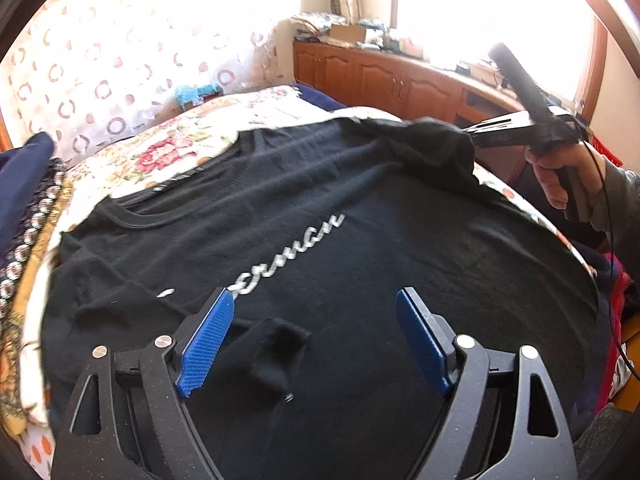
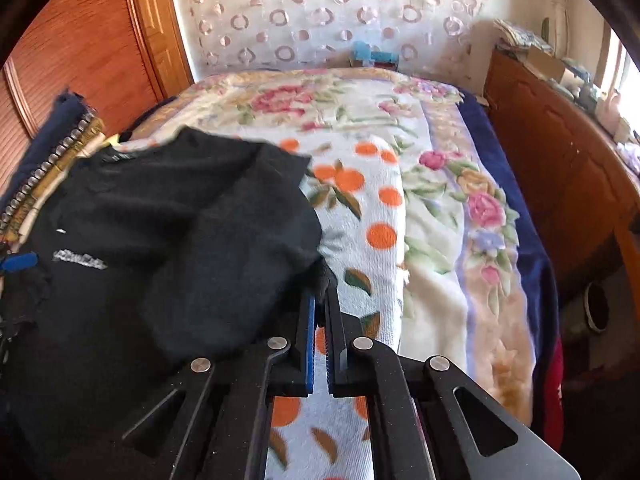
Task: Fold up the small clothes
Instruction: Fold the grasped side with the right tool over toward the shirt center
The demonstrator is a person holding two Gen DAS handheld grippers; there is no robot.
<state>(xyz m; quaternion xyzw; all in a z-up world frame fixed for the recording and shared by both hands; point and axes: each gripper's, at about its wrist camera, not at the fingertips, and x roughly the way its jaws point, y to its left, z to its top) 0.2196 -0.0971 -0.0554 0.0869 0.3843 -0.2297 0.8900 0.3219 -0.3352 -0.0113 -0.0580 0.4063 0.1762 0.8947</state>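
Left gripper (image 1: 316, 300): blue pads spread wide, gripping nothing, poised above black T-shirt (image 1: 360, 240). Right gripper (image 2: 323, 280): fingers pinched tight on the shirt's lifted sleeve (image 2: 240, 216).

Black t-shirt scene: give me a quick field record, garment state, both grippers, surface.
garment: black t-shirt, spread front-up, silver lettering visible
sleeve: right-side sleeve lifted and carried in over the body
left gripper: jaws open, over the lower shirt, holding nothing
right gripper: jaws shut on the sleeve edge
surface: floral blanket on a bed
nearby: pile of clothes beside the collar end
fold status: first sleeve fold under way, not laid down
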